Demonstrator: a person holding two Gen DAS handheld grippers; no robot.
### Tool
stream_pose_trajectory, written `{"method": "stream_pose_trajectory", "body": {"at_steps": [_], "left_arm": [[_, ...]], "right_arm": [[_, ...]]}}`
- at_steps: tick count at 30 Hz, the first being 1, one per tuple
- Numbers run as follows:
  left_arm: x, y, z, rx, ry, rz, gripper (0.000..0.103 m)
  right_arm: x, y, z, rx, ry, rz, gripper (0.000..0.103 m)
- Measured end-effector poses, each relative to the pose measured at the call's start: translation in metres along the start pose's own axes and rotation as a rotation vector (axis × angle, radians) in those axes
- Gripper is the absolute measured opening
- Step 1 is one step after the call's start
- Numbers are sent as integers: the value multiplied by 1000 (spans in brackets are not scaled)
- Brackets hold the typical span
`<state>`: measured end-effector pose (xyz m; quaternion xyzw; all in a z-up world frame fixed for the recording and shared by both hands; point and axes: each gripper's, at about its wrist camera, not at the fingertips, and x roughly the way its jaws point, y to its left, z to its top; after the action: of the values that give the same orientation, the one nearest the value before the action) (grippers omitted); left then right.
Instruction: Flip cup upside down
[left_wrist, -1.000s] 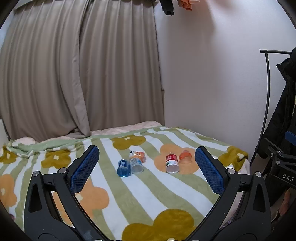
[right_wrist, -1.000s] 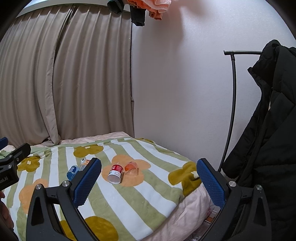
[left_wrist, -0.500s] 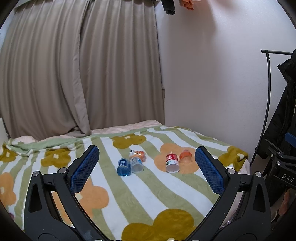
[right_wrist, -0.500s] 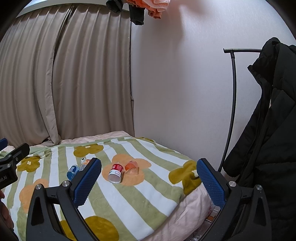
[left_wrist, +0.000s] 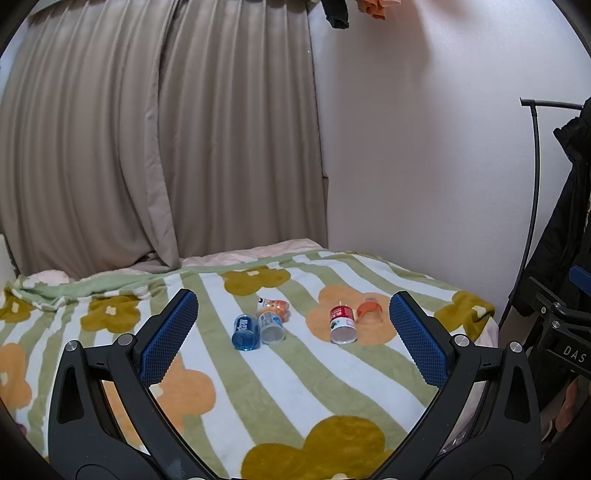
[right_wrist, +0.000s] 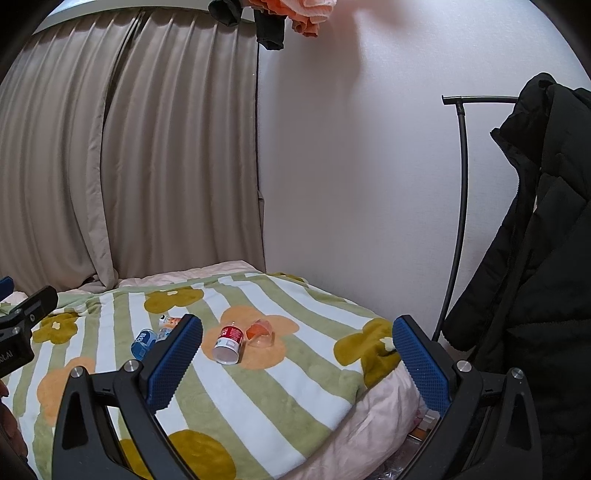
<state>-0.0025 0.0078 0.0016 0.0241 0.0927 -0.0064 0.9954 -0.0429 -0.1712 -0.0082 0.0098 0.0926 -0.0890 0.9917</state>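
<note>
Left wrist view: both wide-open hand-held grippers (left_wrist: 291, 332) (right_wrist: 297, 354) hover well short of the red cup (left_wrist: 342, 324) lying sideways.

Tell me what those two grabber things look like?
Each tool is a black plastic frame shaped like a wide V, with cut-out slots and shiny silver bolts. The left tool and right tool both end in long, flat, bumpy blue fingers. White letters "DAS" are printed on a black body at the left camera's right edge. No cables or sleeves show.

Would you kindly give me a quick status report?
Left claw and right claw open, empty. Cups lie tipped on blanket, untouched. Nothing in the way.
</note>
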Motion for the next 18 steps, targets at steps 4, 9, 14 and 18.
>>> {"method": "stream_pose_trajectory", "body": {"at_steps": [4,9,14,18], "left_arm": [[0,-1,-1,-1,0,-2,103],[5,-1,-1,-1,13,-7,103],[33,12,6,-20,57,-25,103],[79,33,16,-19,113,-34,103]], "right_arm": [[1,-2,1,3,2,1,103],[2,-2,0,2,4,3,103],[8,-2,3,-8,19,7,103],[20,-4,4,-16,37,17,103]]}}
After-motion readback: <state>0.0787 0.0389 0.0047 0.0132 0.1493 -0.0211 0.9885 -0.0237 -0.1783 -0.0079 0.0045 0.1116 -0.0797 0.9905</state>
